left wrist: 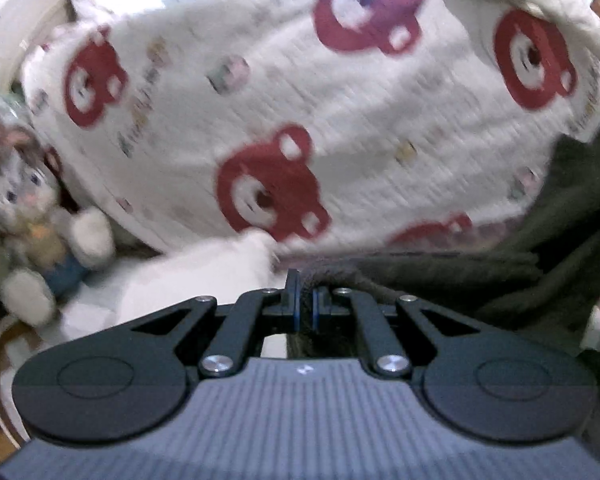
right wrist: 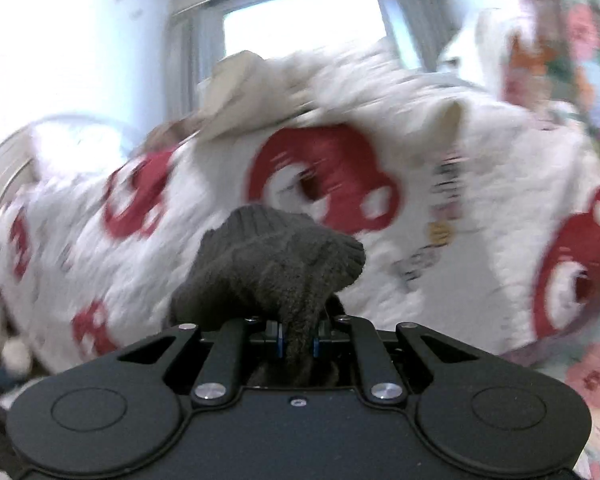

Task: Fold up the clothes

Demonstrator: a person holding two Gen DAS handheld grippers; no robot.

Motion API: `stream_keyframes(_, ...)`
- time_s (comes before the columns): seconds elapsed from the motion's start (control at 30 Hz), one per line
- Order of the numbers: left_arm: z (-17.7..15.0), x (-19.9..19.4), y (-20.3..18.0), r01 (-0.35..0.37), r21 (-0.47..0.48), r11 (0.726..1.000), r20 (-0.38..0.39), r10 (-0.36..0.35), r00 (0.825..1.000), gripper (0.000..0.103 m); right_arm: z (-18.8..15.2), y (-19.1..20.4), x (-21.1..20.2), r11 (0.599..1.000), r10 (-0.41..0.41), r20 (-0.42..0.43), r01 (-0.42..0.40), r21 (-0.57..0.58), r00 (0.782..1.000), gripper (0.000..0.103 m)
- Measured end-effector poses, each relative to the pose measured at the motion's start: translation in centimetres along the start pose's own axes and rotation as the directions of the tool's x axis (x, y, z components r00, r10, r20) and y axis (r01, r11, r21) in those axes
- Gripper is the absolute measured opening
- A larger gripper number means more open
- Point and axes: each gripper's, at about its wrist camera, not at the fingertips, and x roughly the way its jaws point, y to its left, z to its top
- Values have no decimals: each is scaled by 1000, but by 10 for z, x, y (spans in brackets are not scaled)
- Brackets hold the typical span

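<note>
bright daylight from window (right wrist: 300, 20) beyond the fingers, blown out; bear-print bedding (left wrist: 300, 120) ahead motion-blurred, fisheye bend and dark corners at edges.

One dark knit garment (right wrist: 276, 264) – one plush toy (left wrist: 32, 216)

I'm working in a home bedroom, judging by the white quilt (left wrist: 340, 120) printed with red bear faces, the stuffed bunny toy (left wrist: 32, 216) beside it, the floral bedding (right wrist: 588, 376) and a bright window (right wrist: 300, 28) behind
</note>
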Motion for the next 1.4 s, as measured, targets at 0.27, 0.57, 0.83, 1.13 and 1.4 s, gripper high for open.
stream_keyframes(0.27, -90, 105, -48, -10, -56, 998, -294, -7, 956, 37, -96, -90, 69, 904, -426, -245, 403, -142, 871, 44)
stream_keyframes(0.57, -151, 104, -137, 331, -51, 942, -389, -324, 862, 41, -183, -133, -12, 952, -173, -544, 282, 123, 821, 52)
stream_keyframes(0.83, -143, 95, -239, 633, -111, 766, -453, -606, 654, 42, -240, -102, -34, 938, 168, -659, 88, 337, 734, 53)
stream_keyframes(1.13, -176, 113, -332, 717, -120, 687, -568, -640, 518, 57, -243, -126, -26, 898, 181, -613, 125, 421, 769, 53)
stream_keyframes(1.4, -190, 96, -367, 704, 2, 710, -675, -519, 525, 61, -253, -208, 7, 885, -123, -647, 379, 272, 752, 55)
